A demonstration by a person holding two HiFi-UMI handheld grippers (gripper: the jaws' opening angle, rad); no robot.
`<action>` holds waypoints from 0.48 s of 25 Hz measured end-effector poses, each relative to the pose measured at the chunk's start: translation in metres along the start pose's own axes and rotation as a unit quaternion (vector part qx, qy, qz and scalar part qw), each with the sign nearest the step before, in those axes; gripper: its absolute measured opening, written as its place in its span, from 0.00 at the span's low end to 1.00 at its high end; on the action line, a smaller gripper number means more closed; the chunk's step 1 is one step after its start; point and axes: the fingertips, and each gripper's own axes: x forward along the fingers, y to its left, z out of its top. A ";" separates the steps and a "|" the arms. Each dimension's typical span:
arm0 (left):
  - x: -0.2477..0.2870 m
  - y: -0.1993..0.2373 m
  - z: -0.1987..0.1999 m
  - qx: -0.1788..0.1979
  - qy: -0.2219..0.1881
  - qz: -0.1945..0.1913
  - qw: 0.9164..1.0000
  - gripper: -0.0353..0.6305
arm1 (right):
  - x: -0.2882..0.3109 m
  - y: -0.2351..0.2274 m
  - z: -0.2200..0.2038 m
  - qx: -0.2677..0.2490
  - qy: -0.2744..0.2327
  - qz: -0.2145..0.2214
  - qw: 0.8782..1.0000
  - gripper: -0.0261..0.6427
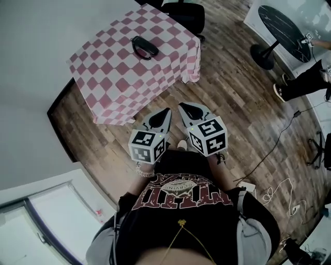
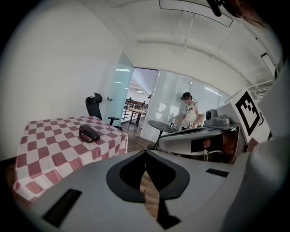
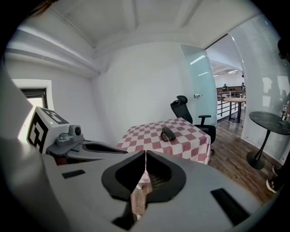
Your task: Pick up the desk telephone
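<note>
The left gripper has its jaws pressed together with nothing between them. The right gripper is the same, tips meeting and empty. The two are held side by side over the wooden floor, pointing toward a table under a pink-and-white checked cloth, well apart from it. The black telephone lies on the far part of that cloth. A black office chair stands just beyond the table, and a round black table stands far right.
</note>
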 end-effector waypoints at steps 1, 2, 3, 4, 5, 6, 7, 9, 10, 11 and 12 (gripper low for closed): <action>0.002 0.000 0.000 -0.001 0.002 0.003 1.000 0.06 | 0.001 -0.002 0.001 0.000 0.000 0.002 1.000 0.07; 0.005 0.001 0.000 -0.002 0.003 0.006 1.000 0.06 | 0.002 -0.004 0.002 0.000 0.000 0.005 1.000 0.07; 0.007 0.002 0.001 -0.001 0.004 0.009 1.000 0.06 | 0.003 -0.006 0.004 0.000 -0.001 0.007 1.000 0.07; 0.008 0.003 0.002 0.000 0.004 0.012 1.000 0.06 | 0.004 -0.008 0.004 0.001 -0.002 0.008 1.000 0.07; 0.010 0.004 0.003 0.000 0.004 0.015 1.000 0.06 | 0.005 -0.010 0.005 0.002 -0.003 0.008 1.000 0.07; 0.012 0.006 0.004 -0.001 0.003 0.016 1.000 0.06 | 0.006 -0.011 0.005 0.002 -0.002 0.008 1.000 0.07; 0.014 0.007 0.005 -0.002 0.003 0.017 1.000 0.06 | 0.007 -0.013 0.006 0.003 -0.002 0.007 1.000 0.07; 0.020 0.011 0.008 -0.002 0.003 0.015 1.000 0.06 | 0.012 -0.017 0.008 0.003 -0.001 0.007 1.000 0.07; 0.024 0.014 0.009 -0.002 0.004 0.013 1.000 0.06 | 0.015 -0.019 0.009 0.003 0.000 0.006 1.000 0.07; 0.028 0.016 0.011 -0.002 0.005 0.012 1.000 0.06 | 0.017 -0.021 0.011 0.003 0.001 0.006 1.000 0.07; 0.033 0.018 0.013 -0.002 0.006 0.009 1.000 0.06 | 0.020 -0.024 0.012 0.003 0.002 0.005 1.000 0.07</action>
